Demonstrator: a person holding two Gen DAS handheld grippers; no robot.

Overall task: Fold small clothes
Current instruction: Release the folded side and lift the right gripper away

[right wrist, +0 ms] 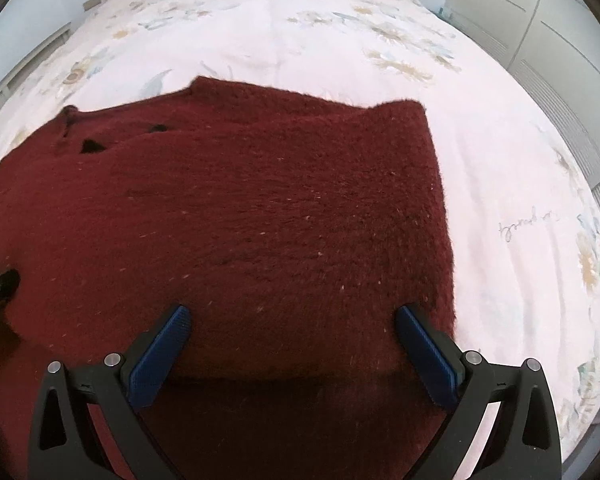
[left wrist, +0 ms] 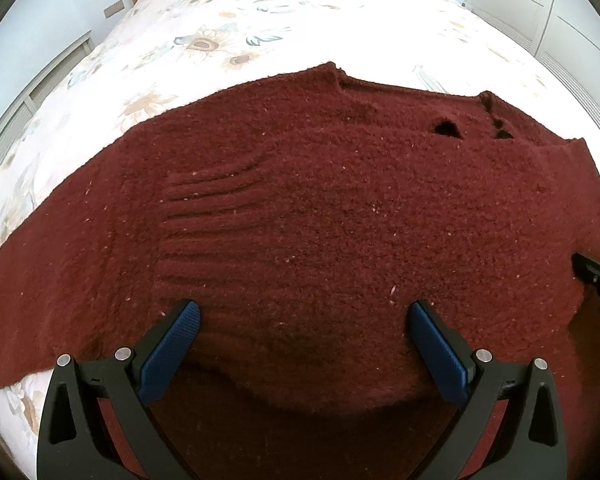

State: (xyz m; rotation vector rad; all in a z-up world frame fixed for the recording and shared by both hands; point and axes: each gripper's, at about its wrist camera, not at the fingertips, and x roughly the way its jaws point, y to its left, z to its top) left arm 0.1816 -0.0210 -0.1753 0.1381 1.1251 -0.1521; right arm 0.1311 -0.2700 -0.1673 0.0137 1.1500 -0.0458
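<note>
Crosswise on the bed, maroon sweater, neckline away from both grippers.

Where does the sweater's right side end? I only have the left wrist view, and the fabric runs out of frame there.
Observer: The sweater ends in a straight right edge, with bare bedspread beyond it.
Operator: Is the right tool gripping anything?
Observer: No. The right tool is open, with its jaws wide apart at the near hem by the right corner.
Operator: Any sleeve sticking out on that side?
Observer: None visible. The far right corner looks square.
</note>
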